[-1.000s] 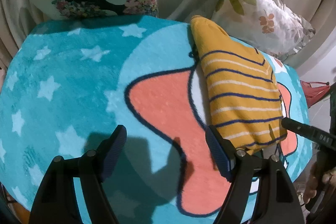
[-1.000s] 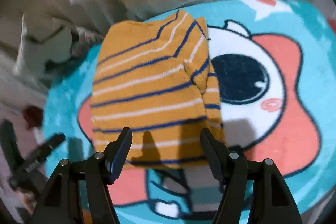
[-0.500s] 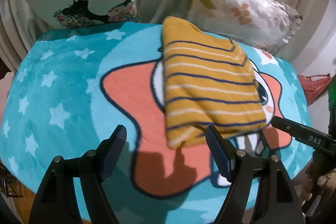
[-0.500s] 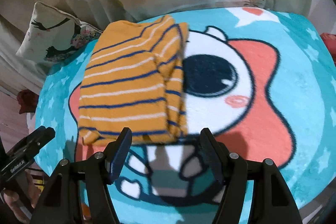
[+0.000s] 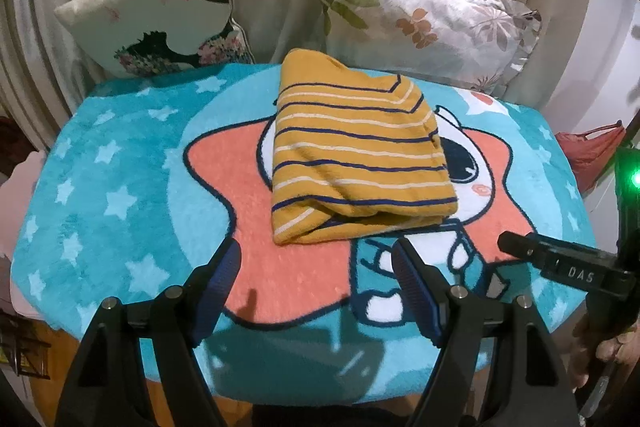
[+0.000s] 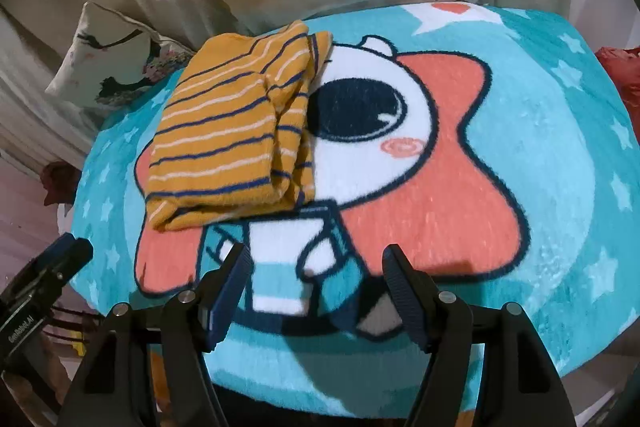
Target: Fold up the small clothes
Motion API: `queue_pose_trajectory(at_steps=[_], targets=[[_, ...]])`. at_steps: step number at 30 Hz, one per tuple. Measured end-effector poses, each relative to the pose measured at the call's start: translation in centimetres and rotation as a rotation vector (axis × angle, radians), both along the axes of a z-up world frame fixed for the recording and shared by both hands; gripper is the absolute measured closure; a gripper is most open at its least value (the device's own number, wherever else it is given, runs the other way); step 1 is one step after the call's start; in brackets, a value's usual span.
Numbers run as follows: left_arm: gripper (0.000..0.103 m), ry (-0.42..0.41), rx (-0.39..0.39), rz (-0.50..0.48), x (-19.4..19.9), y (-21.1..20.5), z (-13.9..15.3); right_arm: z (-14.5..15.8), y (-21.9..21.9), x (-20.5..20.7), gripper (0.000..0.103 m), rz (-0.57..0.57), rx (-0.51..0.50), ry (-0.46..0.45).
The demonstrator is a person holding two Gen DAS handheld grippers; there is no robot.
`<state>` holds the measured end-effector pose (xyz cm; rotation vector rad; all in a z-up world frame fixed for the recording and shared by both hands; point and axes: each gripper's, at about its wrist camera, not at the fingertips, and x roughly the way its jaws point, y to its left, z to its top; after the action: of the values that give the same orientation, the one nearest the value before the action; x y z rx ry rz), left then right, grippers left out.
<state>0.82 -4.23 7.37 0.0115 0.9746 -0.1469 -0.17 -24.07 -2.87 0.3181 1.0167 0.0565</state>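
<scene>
A small mustard-yellow garment with navy and white stripes (image 5: 352, 155) lies folded into a compact rectangle on the teal cartoon-star blanket (image 5: 120, 187). It also shows in the right wrist view (image 6: 236, 135), left of the cartoon eye. My left gripper (image 5: 316, 271) is open and empty, hovering just in front of the garment's near edge. My right gripper (image 6: 314, 271) is open and empty, over the blanket to the right of and in front of the garment. Nothing touches the garment.
Two cushions lean against the curtain behind the blanket: one with a black silhouette print (image 5: 160, 23) and one with a leaf print (image 5: 424, 27). A red bag (image 5: 588, 151) sits off the right edge. The other gripper's body (image 5: 568, 267) shows at the right.
Both grippers have drawn back towards the blanket's front edge, away from the folded garment. The garment has stayed in place, and both grippers stay open.
</scene>
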Motion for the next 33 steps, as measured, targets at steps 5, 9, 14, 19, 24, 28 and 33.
queue_pose_trajectory(at_steps=[5, 9, 14, 19, 24, 28, 33], targets=[[0.026, -0.039, 0.021, 0.016, -1.3, -0.3, 0.9, 0.0, 0.1, -1.1, 0.029, 0.005, 0.003, -0.009], [0.026, -0.060, 0.029, 0.028, -2.2, -0.3, 1.5, -0.1, 0.3, -1.6, 0.029, 0.007, 0.002, -0.010], [0.022, -0.078, 0.035, 0.044, -3.0, -0.3, 1.8, 0.1, 1.1, -2.2, 0.029, 0.025, -0.020, -0.024], [0.022, -0.090, 0.042, 0.054, -3.7, -0.2, 2.1, 0.3, 1.8, -2.6, 0.028, 0.032, -0.038, -0.038], [0.021, -0.135, 0.058, 0.077, -4.2, -0.1, 2.7, 0.4, 2.1, -3.0, 0.028, 0.032, -0.057, -0.053], [0.010, -0.270, 0.105, 0.136, -5.5, 0.0, 3.8, 0.7, 2.6, -3.3, 0.028, 0.039, -0.087, -0.074], [0.000, -0.516, 0.102, 0.232, -7.4, 1.0, 6.1, 1.1, 3.1, -2.9, 0.028, 0.047, -0.114, -0.085]])
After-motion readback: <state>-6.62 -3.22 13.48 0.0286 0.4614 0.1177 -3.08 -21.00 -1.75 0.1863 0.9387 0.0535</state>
